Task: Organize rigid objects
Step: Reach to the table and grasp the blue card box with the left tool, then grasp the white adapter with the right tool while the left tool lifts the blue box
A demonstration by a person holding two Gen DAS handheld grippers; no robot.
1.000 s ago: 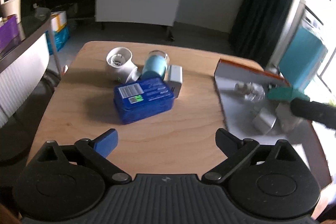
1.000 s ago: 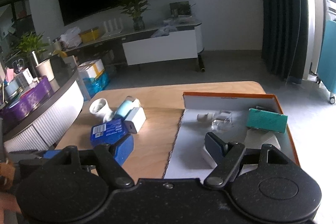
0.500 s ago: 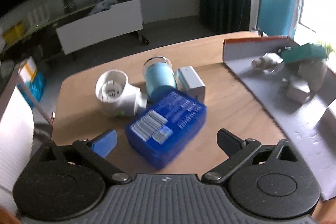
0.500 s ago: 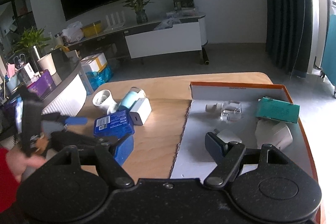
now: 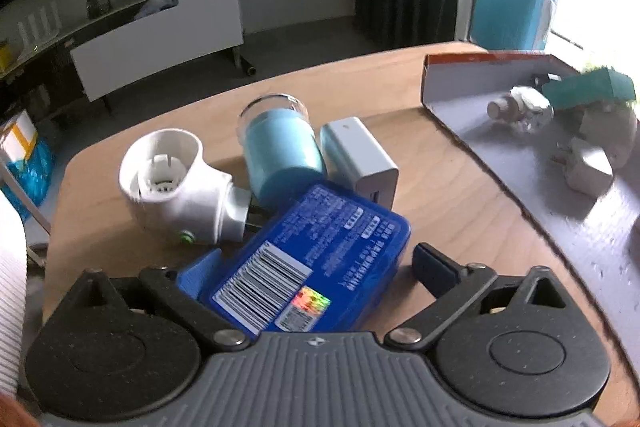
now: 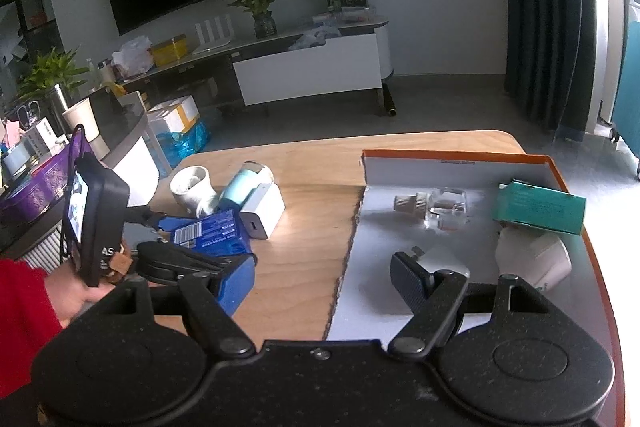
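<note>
A blue tin box (image 5: pixel 312 259) with a barcode label lies on the wooden table (image 5: pixel 440 187), and my open left gripper (image 5: pixel 316 267) straddles it, one finger on each side. Behind it lie a white plug-in device (image 5: pixel 172 183), a light blue cylinder (image 5: pixel 280 151) and a white charger (image 5: pixel 360 155). The blue box also shows in the right wrist view (image 6: pixel 212 231). My right gripper (image 6: pixel 324 275) is open and empty, hovering over the near edge of the orange-rimmed tray (image 6: pixel 400 167).
The tray holds a teal box (image 6: pixel 540 205), a clear bottle (image 6: pixel 436 207), a white adapter (image 6: pixel 532 255) and another white plug (image 6: pixel 444 263). A TV stand and potted plant stand behind the table. A curved counter with clutter is at the left.
My left gripper has moved forward and down, so the blue box now lies between its fingers. My right gripper has barely moved.
</note>
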